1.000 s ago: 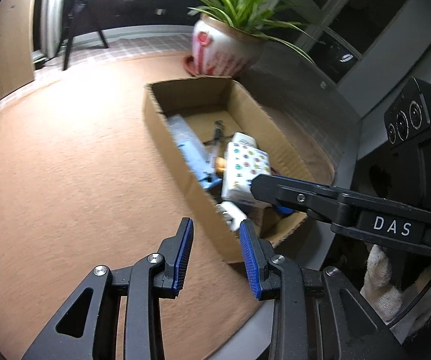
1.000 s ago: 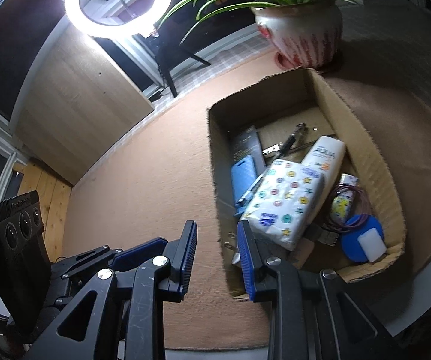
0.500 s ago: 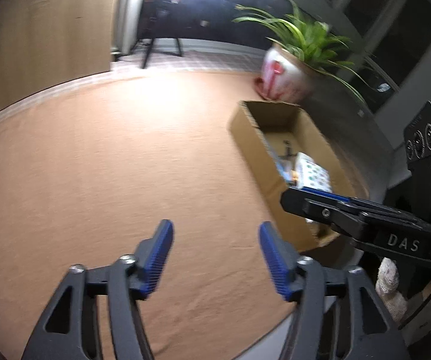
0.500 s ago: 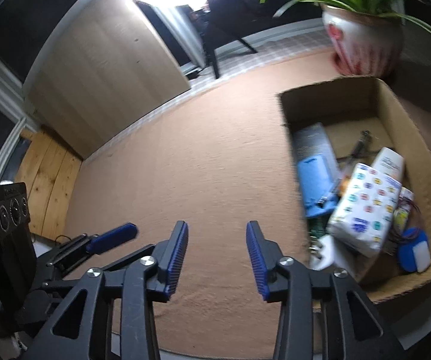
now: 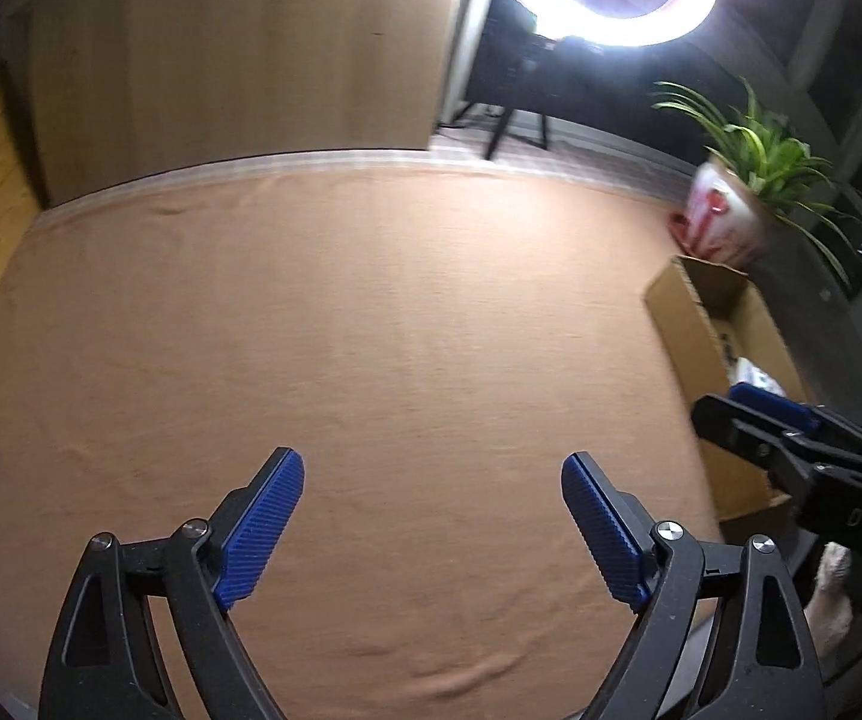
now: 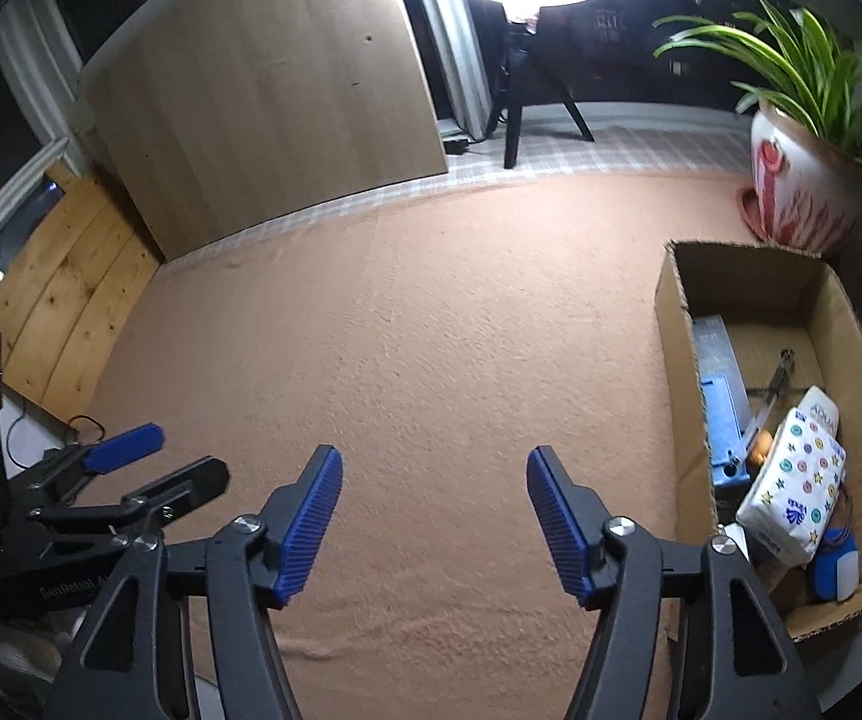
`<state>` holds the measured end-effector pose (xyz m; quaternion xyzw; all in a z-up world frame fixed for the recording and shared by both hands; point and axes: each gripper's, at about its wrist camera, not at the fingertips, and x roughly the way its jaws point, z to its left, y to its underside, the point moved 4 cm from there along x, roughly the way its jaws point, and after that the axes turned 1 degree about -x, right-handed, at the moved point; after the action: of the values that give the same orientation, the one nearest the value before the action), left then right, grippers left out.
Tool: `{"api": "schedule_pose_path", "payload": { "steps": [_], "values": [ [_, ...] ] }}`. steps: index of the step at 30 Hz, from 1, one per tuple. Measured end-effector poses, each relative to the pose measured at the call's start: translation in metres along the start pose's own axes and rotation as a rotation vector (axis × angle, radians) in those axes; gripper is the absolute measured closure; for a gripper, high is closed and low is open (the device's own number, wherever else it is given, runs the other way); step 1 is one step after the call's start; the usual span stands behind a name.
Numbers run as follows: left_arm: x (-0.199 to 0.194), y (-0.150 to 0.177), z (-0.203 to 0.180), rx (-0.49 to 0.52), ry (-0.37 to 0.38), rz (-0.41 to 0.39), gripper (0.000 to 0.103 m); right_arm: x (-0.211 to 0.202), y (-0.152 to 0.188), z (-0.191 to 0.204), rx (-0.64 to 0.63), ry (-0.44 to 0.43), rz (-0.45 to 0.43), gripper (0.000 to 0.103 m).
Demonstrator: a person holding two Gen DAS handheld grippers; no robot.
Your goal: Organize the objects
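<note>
Cardboard box (image 6: 680,360) with the objects sits at the tabletop's (image 6: 431,330) right edge. My left gripper (image 5: 431,522) and right gripper (image 6: 434,522) are opening, empty. Swinging back carelessly, I could knock the box off.

A matt, slightly rough tan cloth (image 6: 431,330) covered the table across the middle of the frame. At right, a brown cardboard box (image 6: 680,360) looked dull and papery, holding a glossy plastic-wrapped tissue pack (image 6: 794,492). The plant pot (image 6: 803,192) at upper right was shiny glazed ceramic. Pale wood-grain panelling (image 6: 263,96) stood at upper left. Both grippers had matt black plastic arms, ribbed blue pads (image 6: 308,525) and small bright metal screws.
</note>
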<state>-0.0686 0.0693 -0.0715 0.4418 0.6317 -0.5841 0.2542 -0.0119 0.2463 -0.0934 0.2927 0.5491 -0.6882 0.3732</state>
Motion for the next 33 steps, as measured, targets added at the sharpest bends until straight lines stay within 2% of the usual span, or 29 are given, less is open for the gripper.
{"api": "schedule_pose_path", "payload": {
  "steps": [8,15,33],
  "values": [
    [-0.001,0.01,0.037,-0.064,-0.073,0.02,0.012,0.007,-0.001,0.022,-0.077,0.075,-0.025,0.039],
    [0.003,0.015,0.058,-0.103,-0.093,0.049,0.012,0.014,0.002,0.036,-0.085,0.068,-0.025,0.038],
    [0.006,0.017,0.061,-0.061,-0.109,0.068,0.012,0.027,0.002,0.043,-0.053,0.056,-0.019,0.038]
  ]
}}
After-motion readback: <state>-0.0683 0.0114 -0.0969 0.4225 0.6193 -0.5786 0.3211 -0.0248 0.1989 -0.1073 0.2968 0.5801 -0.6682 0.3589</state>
